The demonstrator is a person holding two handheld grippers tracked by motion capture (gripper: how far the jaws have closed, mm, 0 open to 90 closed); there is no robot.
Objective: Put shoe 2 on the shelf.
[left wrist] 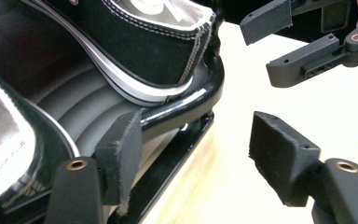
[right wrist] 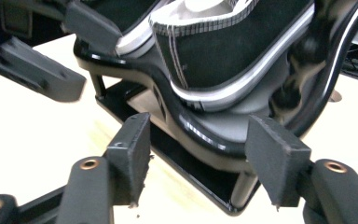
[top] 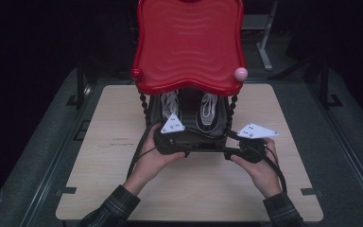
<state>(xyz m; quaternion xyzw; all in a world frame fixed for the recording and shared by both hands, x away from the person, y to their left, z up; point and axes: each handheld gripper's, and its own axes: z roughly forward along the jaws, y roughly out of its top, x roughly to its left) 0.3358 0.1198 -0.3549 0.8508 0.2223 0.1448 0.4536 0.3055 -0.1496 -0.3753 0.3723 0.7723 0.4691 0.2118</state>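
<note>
The shoe rack [top: 189, 137] stands mid-bench [top: 113, 189], its black lower shelf front rail close to the person's side, with bare wood open to left, right and front. A red top shelf [top: 189, 42] overhangs the shoes [top: 208, 106]. Faint print on the bench left of the rack is too small to read. The left gripper [left wrist: 200, 149] has its jaws apart, one pad touching the shelf's glossy front rail [left wrist: 191, 105]. The right gripper [right wrist: 200, 156] also has jaws spread wide, straddling that rail at the rack's right corner without clamping.
</note>
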